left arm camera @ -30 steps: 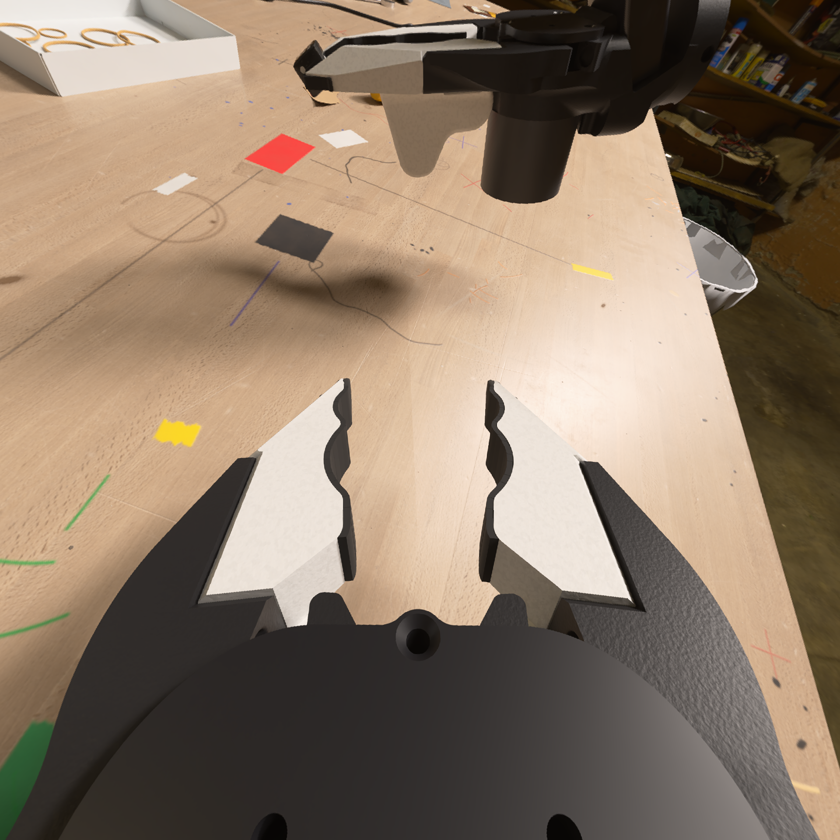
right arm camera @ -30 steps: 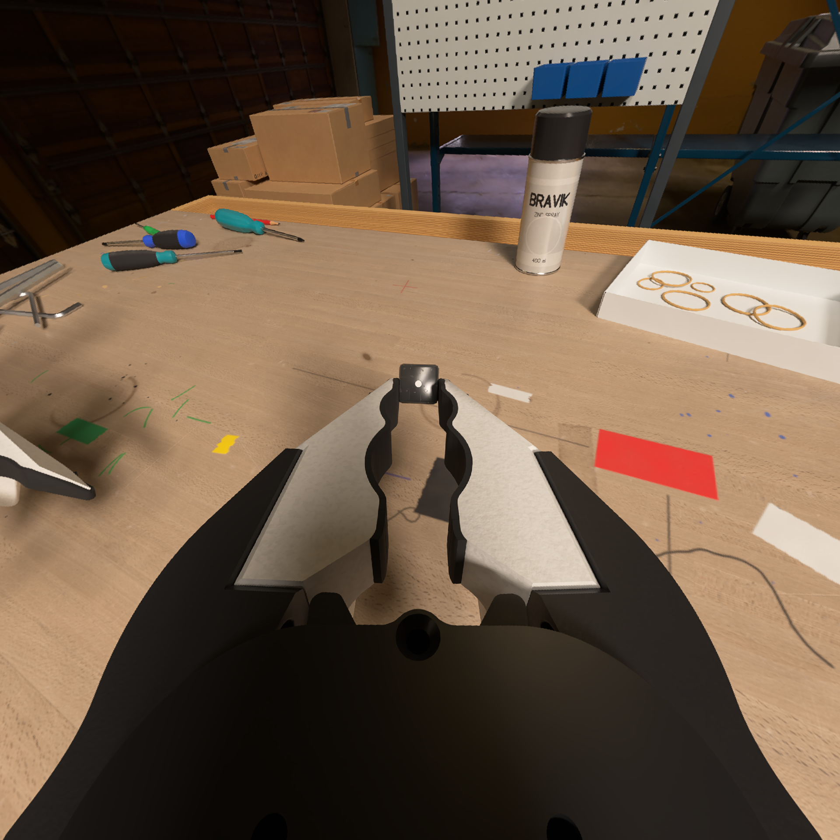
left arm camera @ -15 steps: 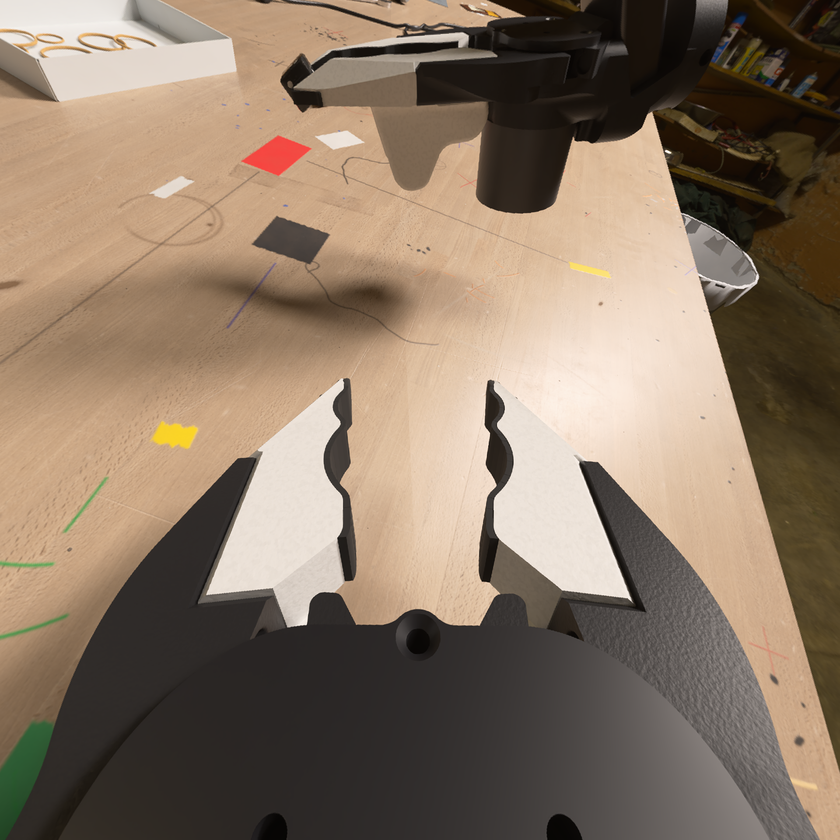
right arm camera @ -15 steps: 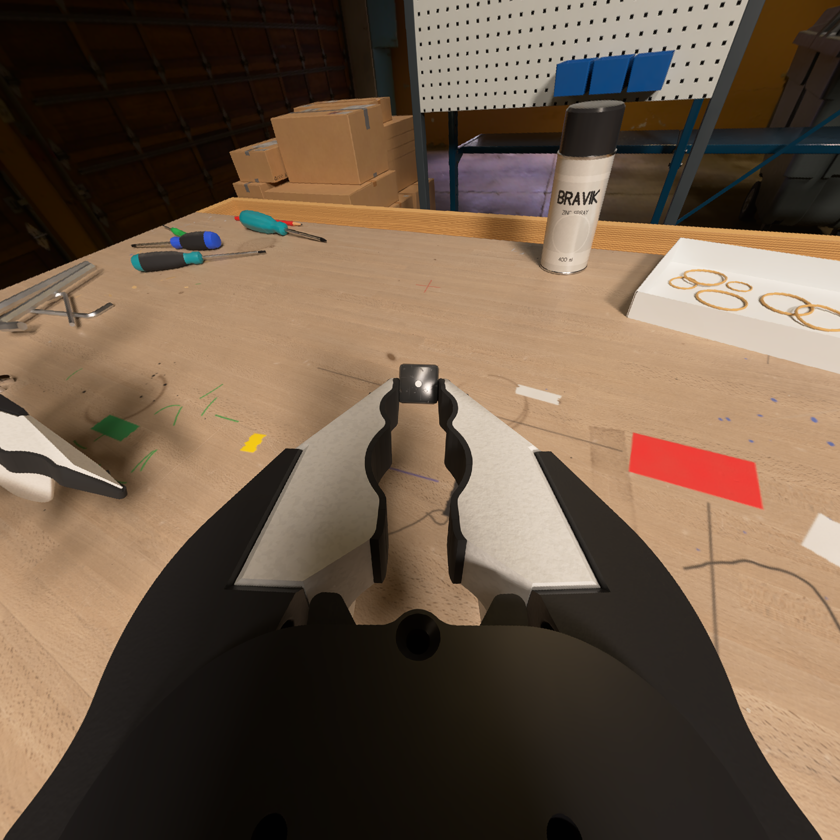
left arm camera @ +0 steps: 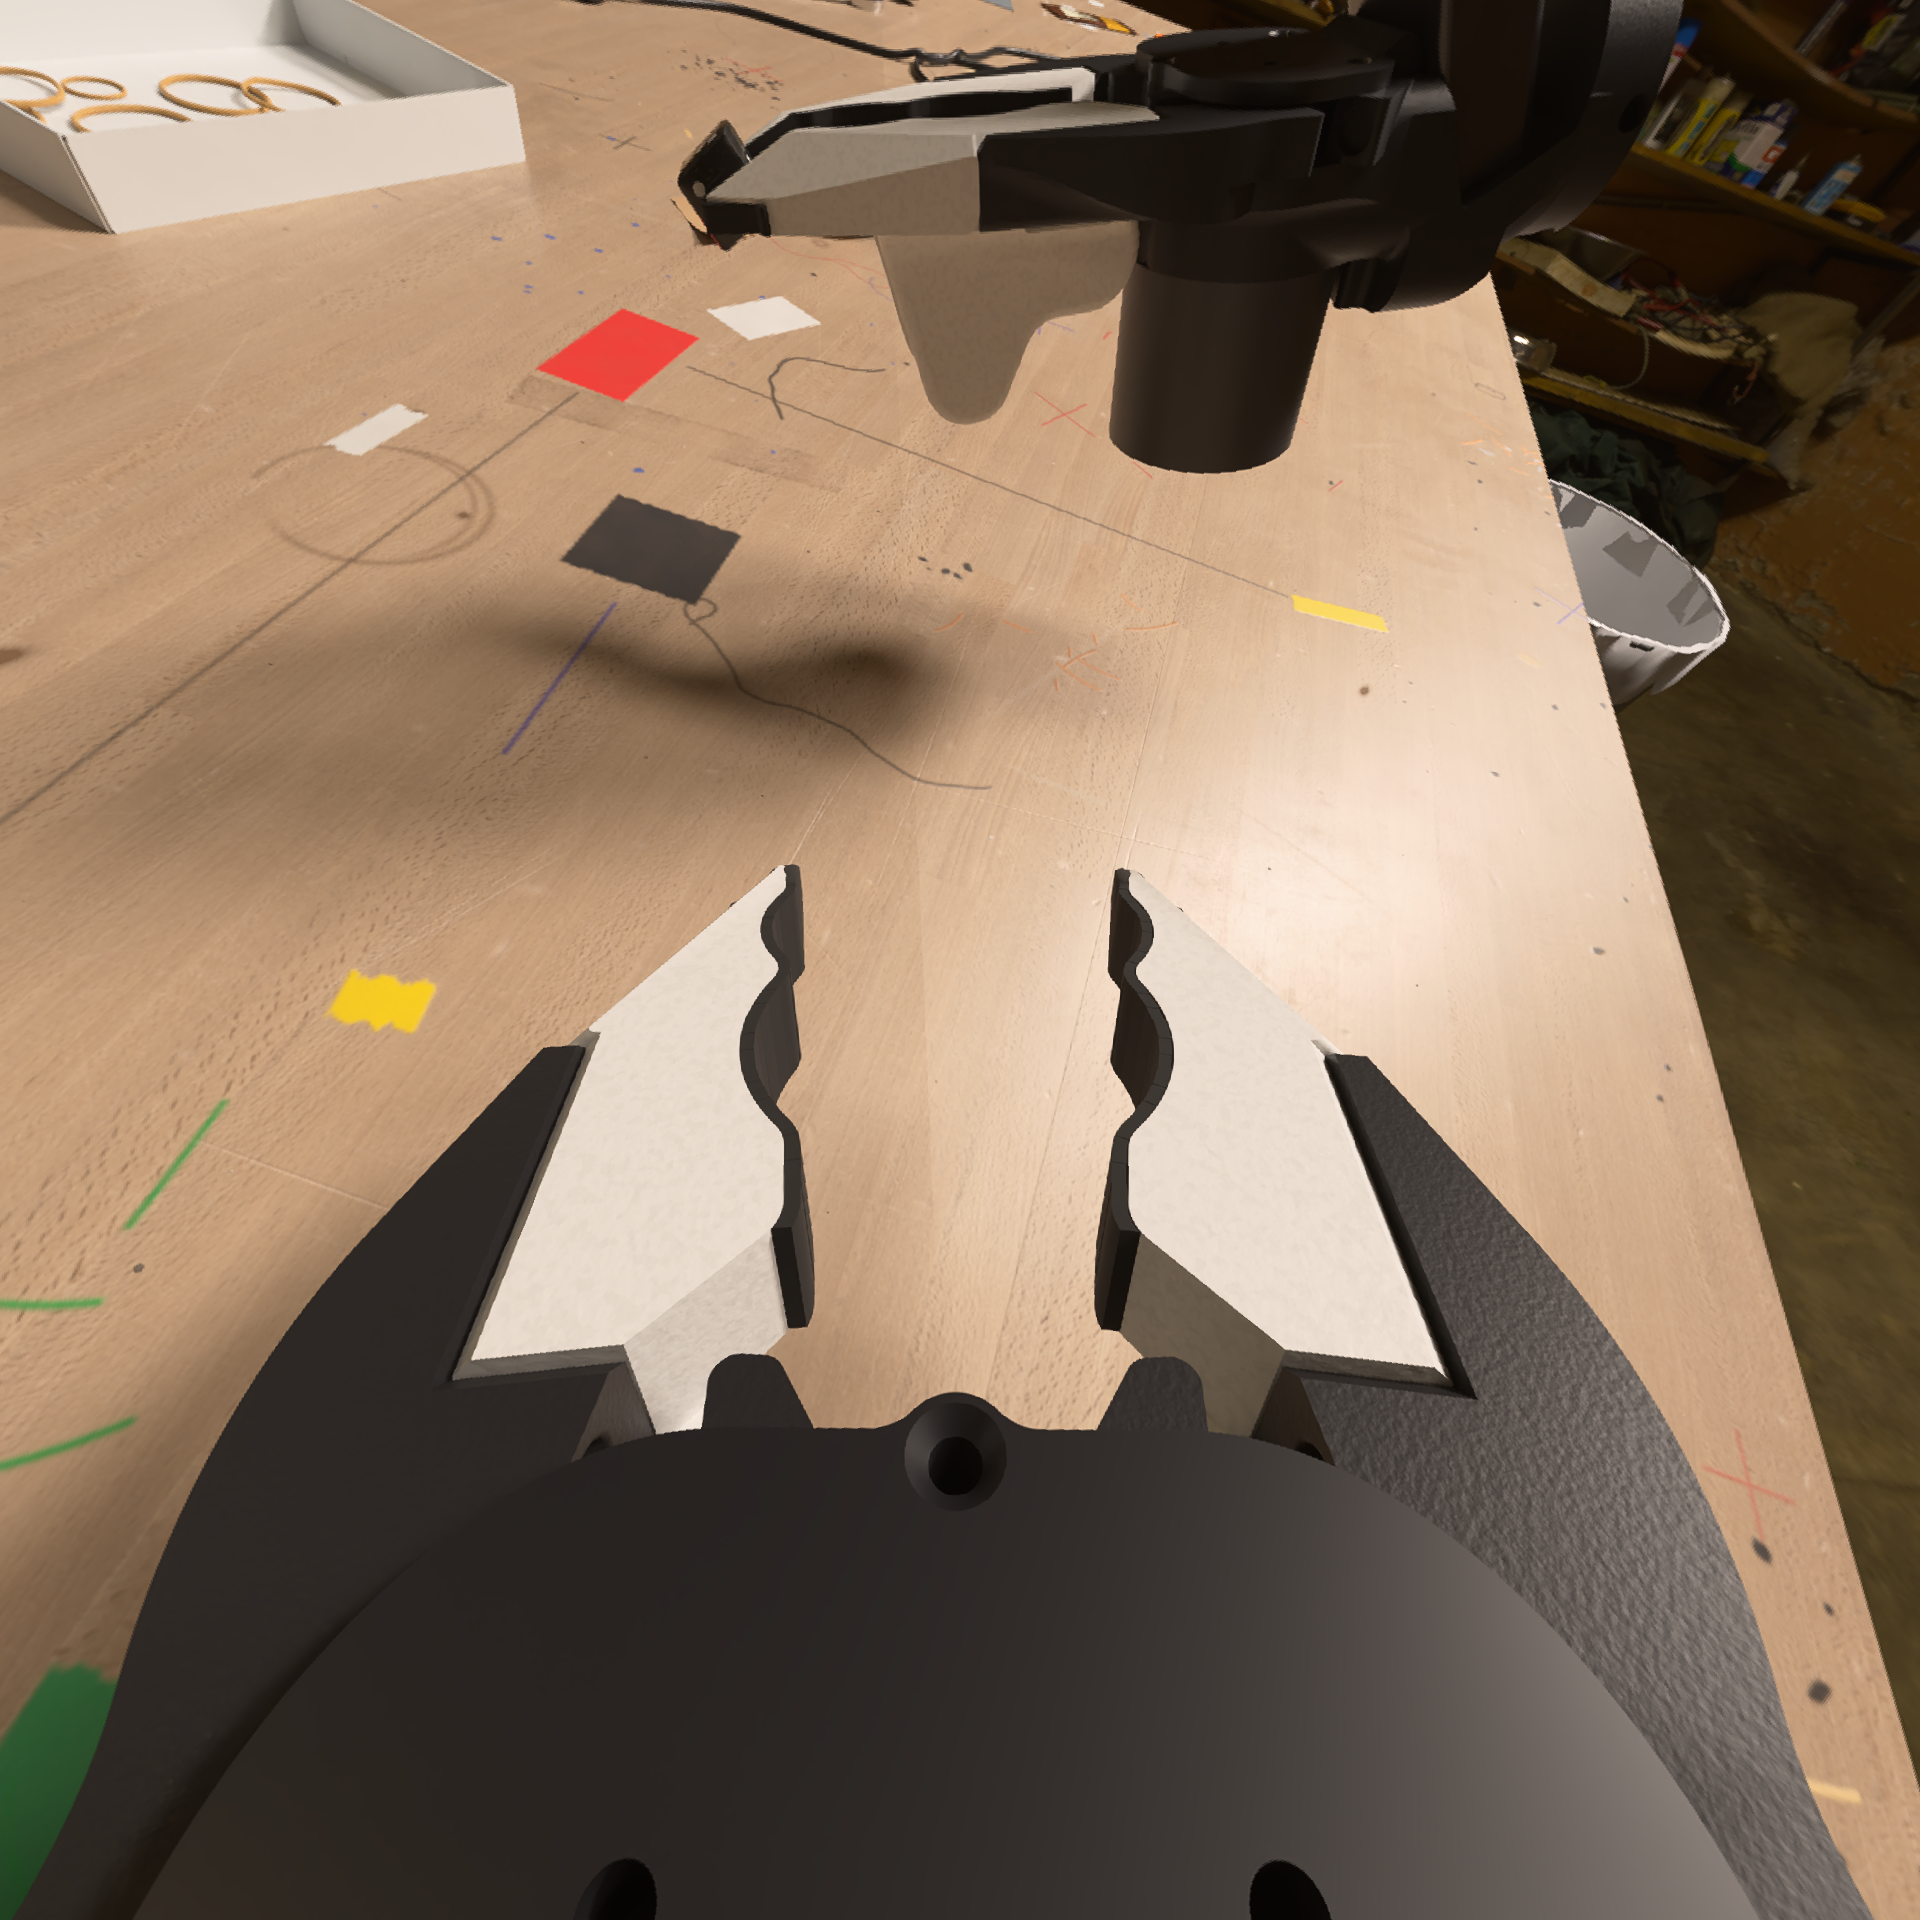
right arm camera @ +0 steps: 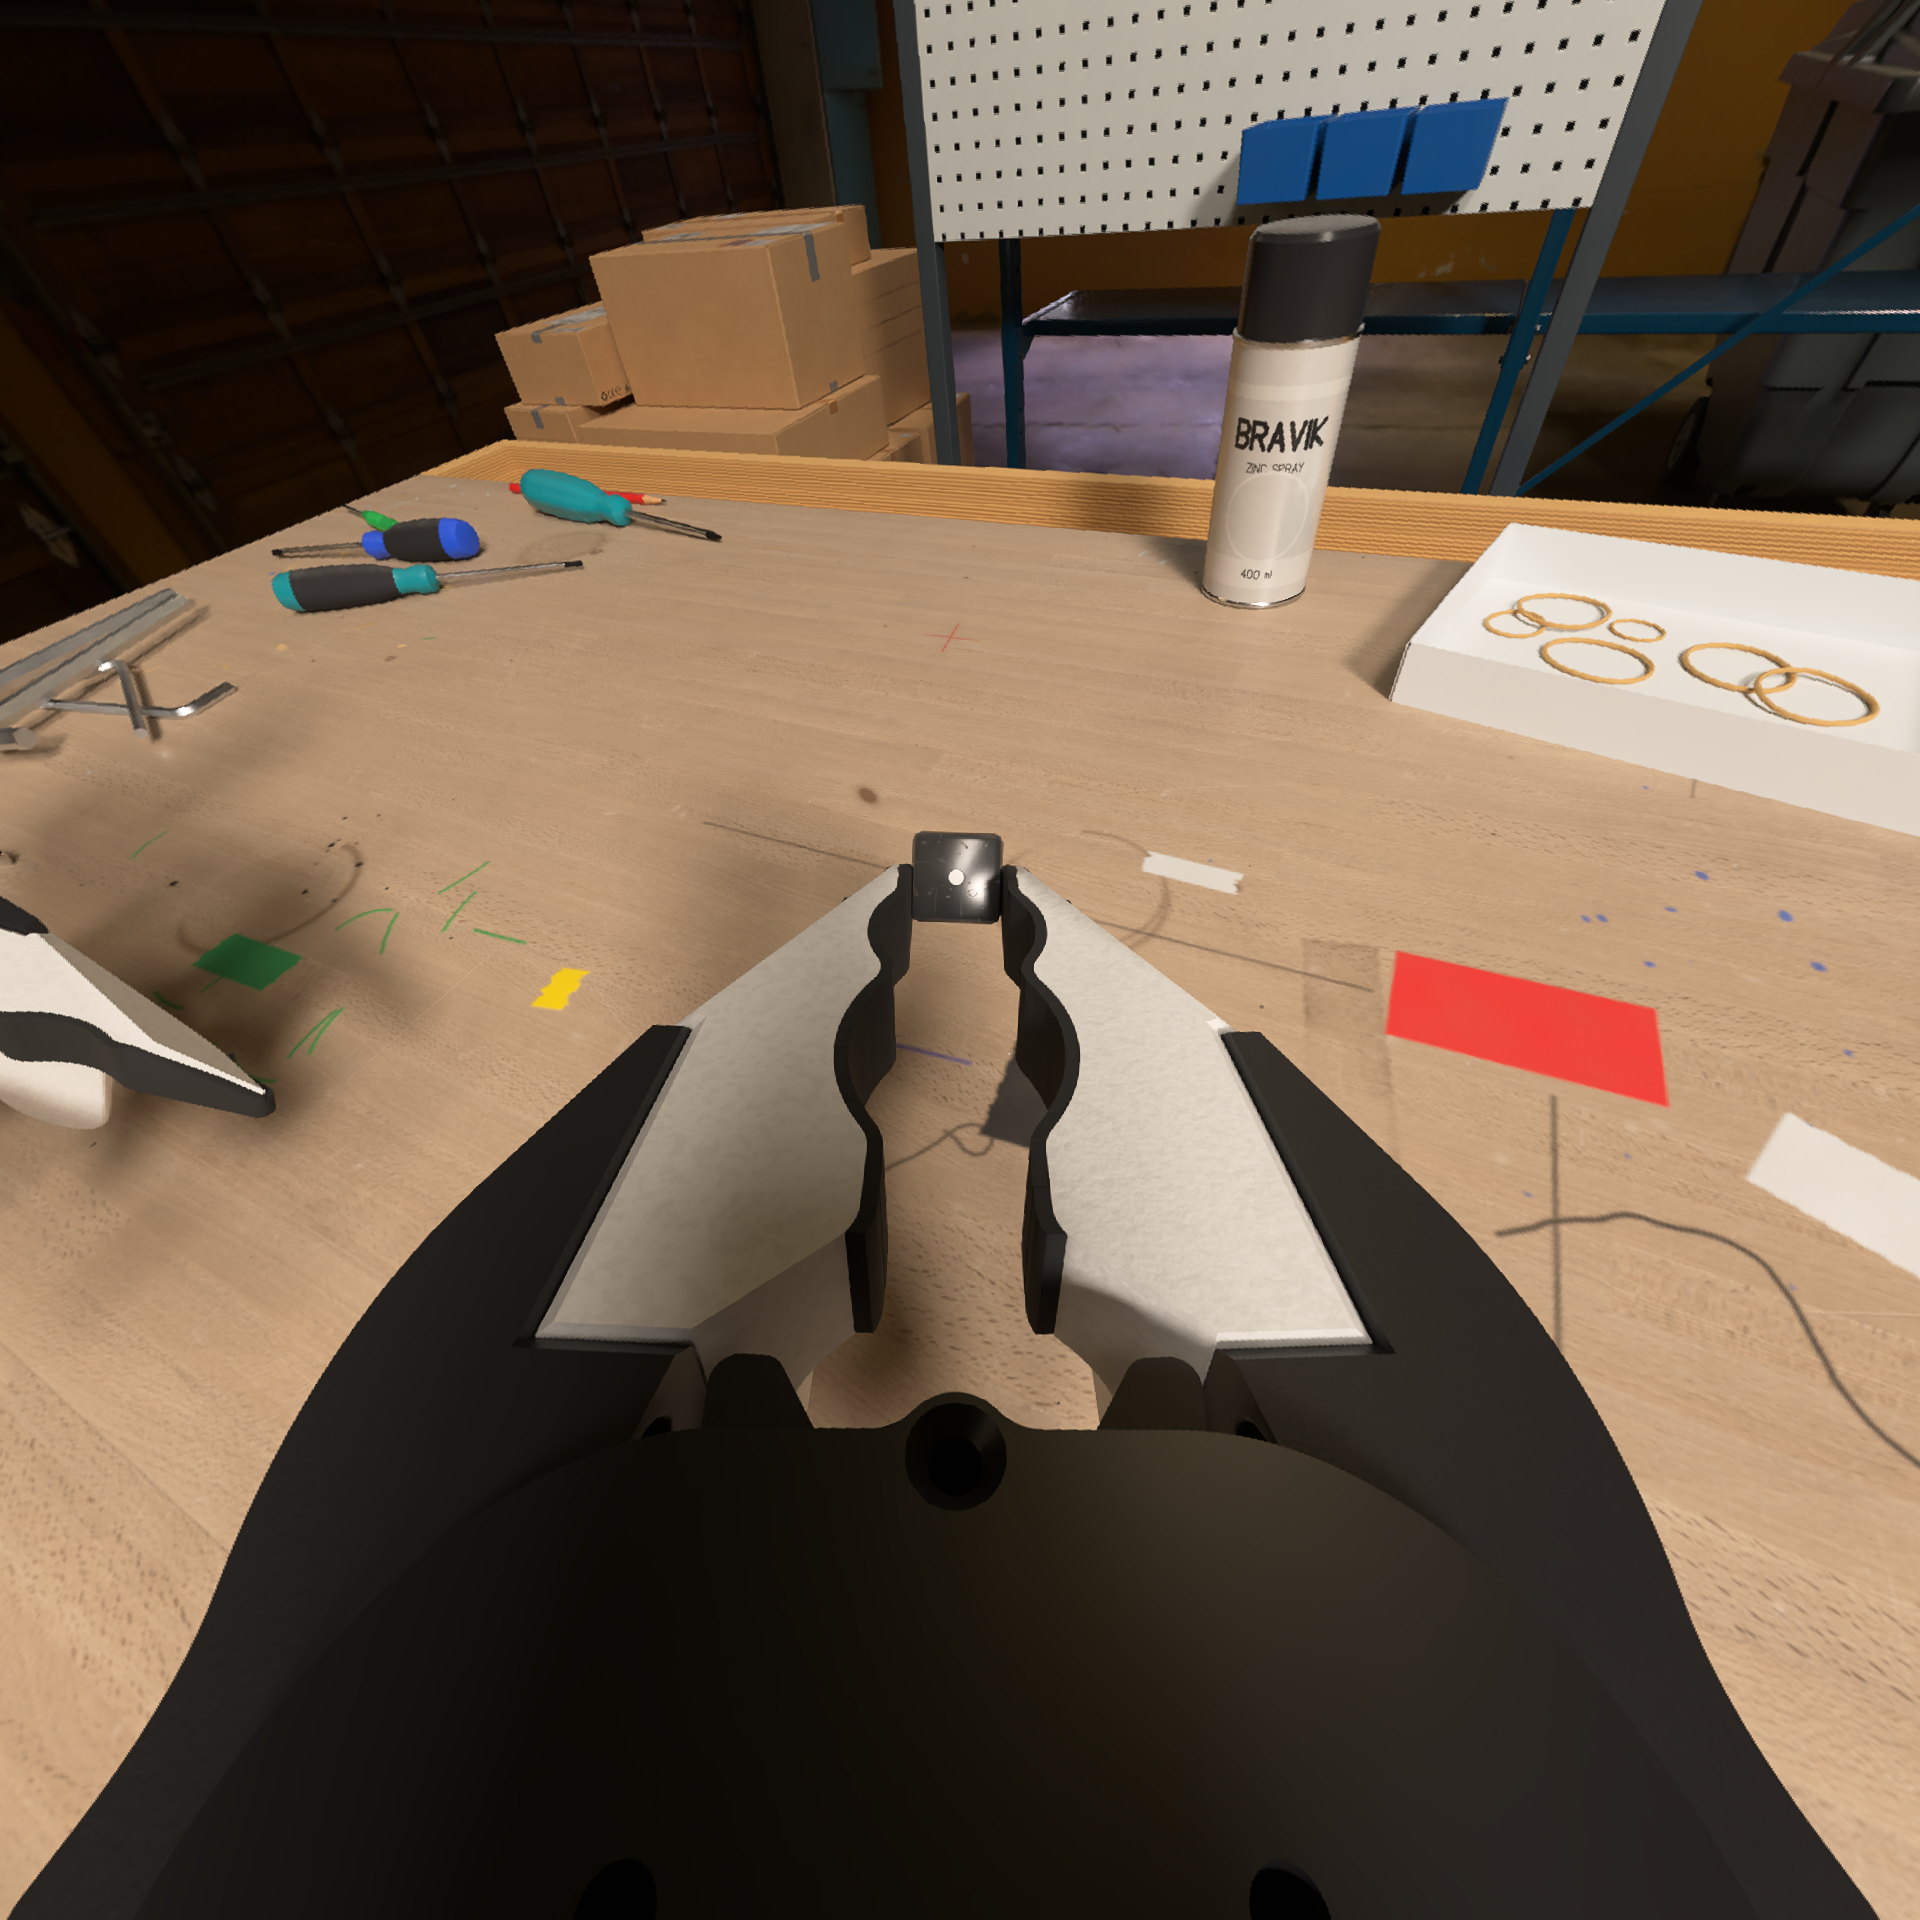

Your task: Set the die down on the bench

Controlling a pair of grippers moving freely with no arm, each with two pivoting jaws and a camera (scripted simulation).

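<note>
right wrist view: our right gripper [right arm camera: 957,883] pinches a small black die [right arm camera: 957,878] between its two fingertips, one white pip facing the camera. the die sits at the very tips, held above the wooden bench [right arm camera: 727,727], not touching it. below the fingers lies a dark square patch [right arm camera: 1013,1107], mostly hidden. to the right of the fingers on the bench are a red patch [right arm camera: 1525,1023] and a white strip [right arm camera: 1191,871]. farther right, a white tray [right arm camera: 1662,727] holds several tan rings [right arm camera: 1595,659]. at the far edge a white spray can [right arm camera: 1283,416] with a black cap stands upright. far left lie three screwdrivers [right arm camera: 353,587] and some metal hex keys [right arm camera: 135,701]. nearer left are a green patch [right arm camera: 247,958] and a yellow patch [right arm camera: 561,988]. beyond the bench are cardboard boxes [right arm camera: 748,322] and a pegboard [right arm camera: 1247,104].

left wrist view: our left gripper [left arm camera: 956,883] has its fingers spread apart with nothing between them, hovering over bare bench wood. ahead and above, the right gripper [left arm camera: 717,192] hangs in the air with the die [left arm camera: 717,166] a dark shape at its tips; its shadow falls on the bench near the dark square patch [left arm camera: 652,547]. the red patch [left arm camera: 618,353] lies just beyond, the yellow patch [left arm camera: 382,1002] to the left of our fingers, and the white tray [left arm camera: 312,156] at the far left. a white bin [left arm camera: 1642,603] stands on the floor past the bench's right edge.
</note>
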